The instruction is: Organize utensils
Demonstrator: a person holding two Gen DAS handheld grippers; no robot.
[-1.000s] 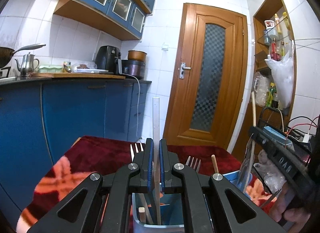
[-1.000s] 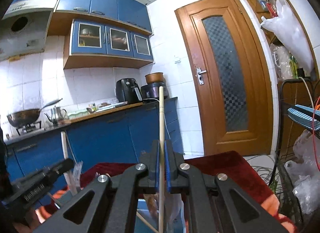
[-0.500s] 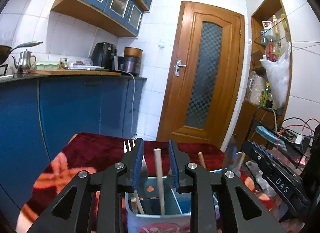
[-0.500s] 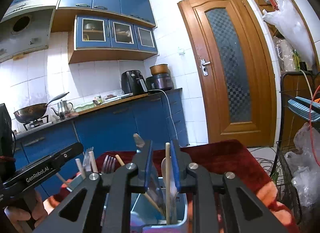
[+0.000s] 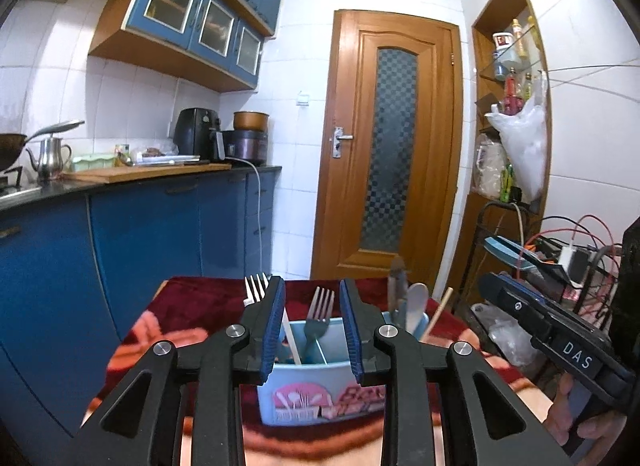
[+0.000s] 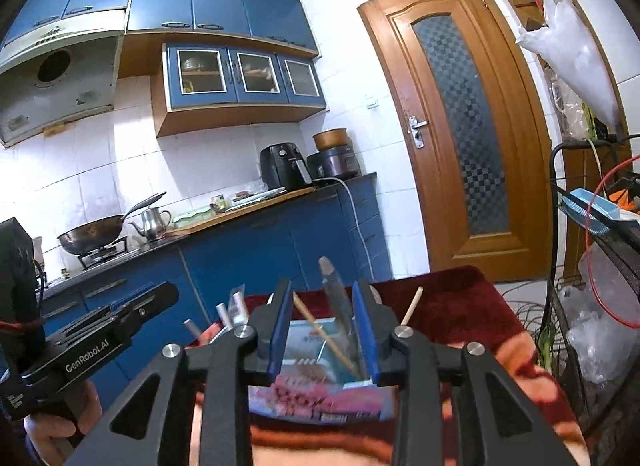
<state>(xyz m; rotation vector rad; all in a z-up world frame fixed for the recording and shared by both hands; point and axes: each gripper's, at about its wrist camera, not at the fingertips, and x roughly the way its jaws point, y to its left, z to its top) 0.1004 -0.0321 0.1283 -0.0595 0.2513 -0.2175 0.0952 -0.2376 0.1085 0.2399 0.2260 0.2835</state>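
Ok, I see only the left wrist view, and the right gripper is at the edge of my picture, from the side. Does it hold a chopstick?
Observer: No. In the right wrist view the right gripper has just been opening its jaws. The wooden chopstick leans between them, but they do not press on it.
Operator: Where does the lower end of it stand?
Observer: Down inside the blue holder, close to the gripper's right-hand finger.
Operator: My view cuts the stove at the left edge. Is something on it?
Observer: Yes, a wok sits on the gas burner, with its long handle pointing up and to the right.
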